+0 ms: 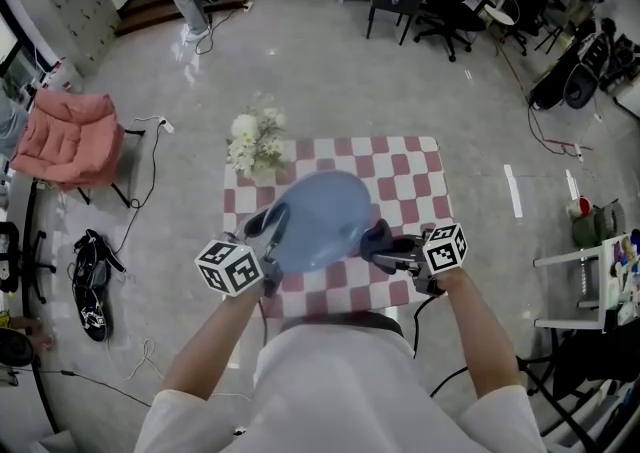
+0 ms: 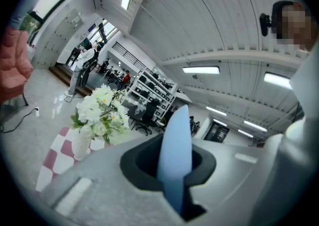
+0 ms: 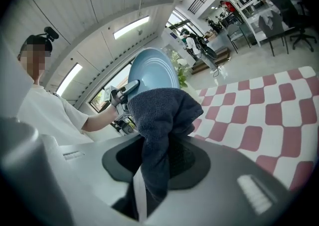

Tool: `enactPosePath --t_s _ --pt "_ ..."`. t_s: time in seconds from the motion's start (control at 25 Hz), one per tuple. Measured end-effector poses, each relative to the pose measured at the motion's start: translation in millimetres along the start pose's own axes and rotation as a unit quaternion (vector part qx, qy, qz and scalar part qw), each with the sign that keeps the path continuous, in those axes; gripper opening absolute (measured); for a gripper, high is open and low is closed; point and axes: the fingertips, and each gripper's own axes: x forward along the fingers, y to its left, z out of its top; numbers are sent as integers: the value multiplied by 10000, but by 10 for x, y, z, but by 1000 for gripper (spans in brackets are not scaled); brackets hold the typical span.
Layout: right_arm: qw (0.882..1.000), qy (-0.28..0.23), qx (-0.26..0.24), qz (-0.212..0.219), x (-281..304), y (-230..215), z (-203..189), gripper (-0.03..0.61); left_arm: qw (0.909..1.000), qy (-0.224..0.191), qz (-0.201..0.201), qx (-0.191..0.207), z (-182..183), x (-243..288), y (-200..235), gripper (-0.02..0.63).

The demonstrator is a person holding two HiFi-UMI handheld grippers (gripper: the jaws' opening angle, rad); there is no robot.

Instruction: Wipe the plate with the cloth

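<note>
We stand over a small square desk under a red-and-white checked cover, set on a glossy pale stone floor in a big open workroom. A white vase of white flowers stands at the desk's far left corner. A soft pink padded chair sits well off to the left, and black office chairs stand along the far wall. The plate is round, smooth and pale blue with a raised rim. It is held up off the desk, tilted on edge between our two tools. The left gripper has its fingers clenched on the plate's rim, and in the left gripper view the rim runs as a thin blue blade straight between the dark pads. The right gripper has its fingers grasping the cloth, a dark blue nubby towel bunched into a thick wad. The wad sticks out past the fingers and lies against the plate's right side.
</note>
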Motion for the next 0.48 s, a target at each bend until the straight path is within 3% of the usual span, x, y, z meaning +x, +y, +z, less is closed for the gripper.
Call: enactPosePath --t_s 0.48 --pt "9903 -405 -539 -1218 -238 -210 180 120 9963 271 490 -658 -236 -25 228 35"
